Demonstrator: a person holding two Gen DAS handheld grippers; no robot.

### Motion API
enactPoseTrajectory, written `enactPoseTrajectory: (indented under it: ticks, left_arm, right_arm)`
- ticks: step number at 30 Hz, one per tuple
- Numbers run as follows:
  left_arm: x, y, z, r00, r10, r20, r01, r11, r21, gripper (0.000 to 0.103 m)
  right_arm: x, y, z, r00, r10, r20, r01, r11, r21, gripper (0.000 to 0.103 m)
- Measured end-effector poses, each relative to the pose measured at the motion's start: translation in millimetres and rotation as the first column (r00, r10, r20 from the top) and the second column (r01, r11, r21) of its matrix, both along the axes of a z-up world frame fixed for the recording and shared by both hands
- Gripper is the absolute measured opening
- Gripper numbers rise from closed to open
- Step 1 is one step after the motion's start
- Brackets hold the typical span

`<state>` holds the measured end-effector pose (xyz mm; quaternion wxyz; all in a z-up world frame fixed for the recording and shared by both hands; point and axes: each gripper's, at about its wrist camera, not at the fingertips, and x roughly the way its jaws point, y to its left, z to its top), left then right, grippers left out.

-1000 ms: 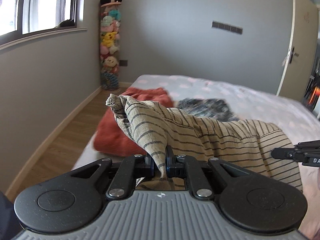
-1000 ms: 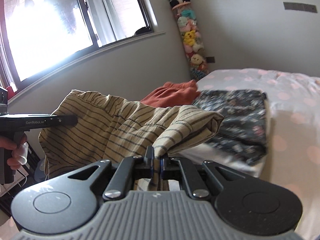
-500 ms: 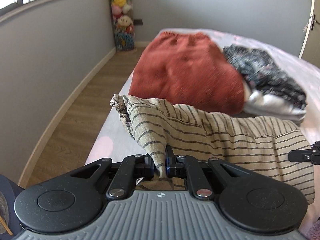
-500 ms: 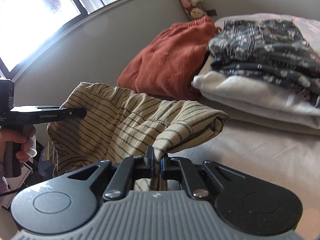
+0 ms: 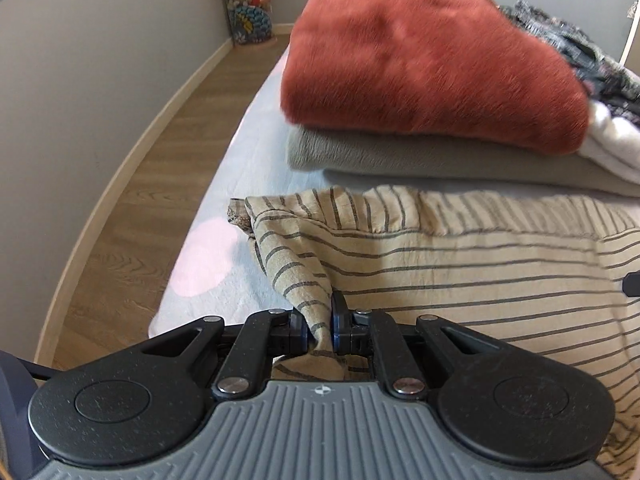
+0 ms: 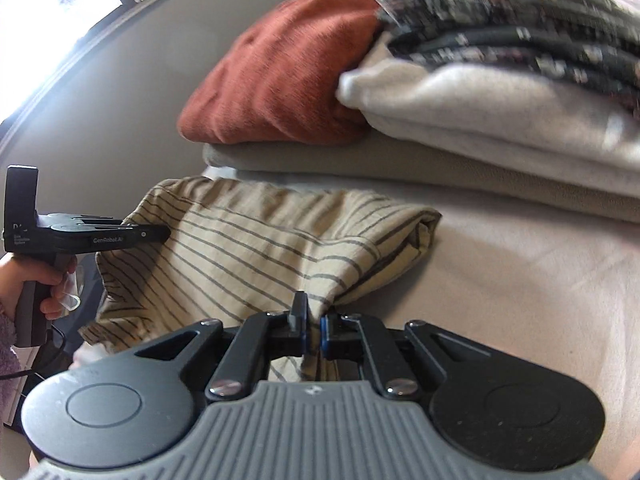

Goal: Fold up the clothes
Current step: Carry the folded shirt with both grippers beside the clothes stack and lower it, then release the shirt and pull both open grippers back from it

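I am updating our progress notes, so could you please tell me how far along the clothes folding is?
Done: a rust sweater, a grey garment beneath it, and a white one under a dark patterned one sit folded in stacks on the bed. In hand: the left gripper and right gripper each pinch the striped garment, partly lying on the bed. Left: finishing its folds and stacking it.

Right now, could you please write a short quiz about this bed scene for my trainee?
1. True or false: both tongs, left and right, are shut on the striped garment.
2. What lies directly under the rust-red sweater? A) grey folded garment B) bare sheet C) a pillow
3. Fill in: the dark patterned garment rests on a ____ folded one.

Key: 1 true; 2 A; 3 white.
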<state>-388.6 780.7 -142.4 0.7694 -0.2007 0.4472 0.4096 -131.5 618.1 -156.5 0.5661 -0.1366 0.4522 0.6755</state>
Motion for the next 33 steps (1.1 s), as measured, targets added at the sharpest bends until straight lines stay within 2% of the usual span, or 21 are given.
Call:
enactPoseTrajectory:
  ticks: [5,8,12,14,17,20,23,26,29,33]
  left_arm:
    - [-10,0,-16,1.000,-0.009,0.013,0.009,1.000,-0.011,0.012]
    - [-21,0,-17,0.999,0.012,0.038,-0.011,1.000,-0.011,0.017]
    - [-30,-6,-9,1.000,0.020,0.005,-0.020,1.000,0.014,0.023]
    - [-43,-9,-1,0.998,0.056,-0.018,-0.055,0.998,0.027,0.022]
    - [-64,-13,5,0.983,0.145,-0.110,-0.139,0.988,0.062,0.018]
    - [-89,-29,15,0.979,0.183,-0.085,-0.178,0.982,0.061,0.016]
    - [-100,-52,32,0.982,0.176,-0.073,-0.168,0.980,0.104,0.016]
    - [-95,-69,48,0.989,0.144,-0.033,-0.138,0.981,0.133,0.016]
    - [-81,-88,55,0.997,0.079,0.007,-0.079,0.985,0.152,0.016]
    - [-56,-114,49,1.000,-0.014,-0.009,0.016,0.988,0.150,0.016]
  right_arm:
    - [0,5,-22,1.000,0.001,0.006,0.000,0.999,-0.047,0.008]
    - [-2,4,-27,1.000,0.005,0.019,-0.004,0.999,-0.044,0.008]
    - [-2,6,-23,0.999,0.008,0.046,-0.006,0.999,-0.054,0.010]
    - [1,4,-20,0.998,0.005,0.065,-0.001,0.998,-0.067,0.015]
    - [12,-6,-20,0.997,-0.028,0.077,0.036,0.993,-0.109,0.017]
    - [18,-18,-17,0.992,-0.062,0.106,0.077,0.986,-0.146,0.017]
    - [25,-35,-13,0.988,-0.097,0.123,0.116,0.981,-0.158,0.018]
    - [23,-48,1,0.988,-0.115,0.099,0.127,0.984,-0.122,0.018]
    - [5,-56,20,0.993,-0.077,0.088,0.083,0.994,-0.065,0.018]
    - [-34,-52,35,0.995,0.007,0.101,-0.004,1.000,-0.029,0.018]
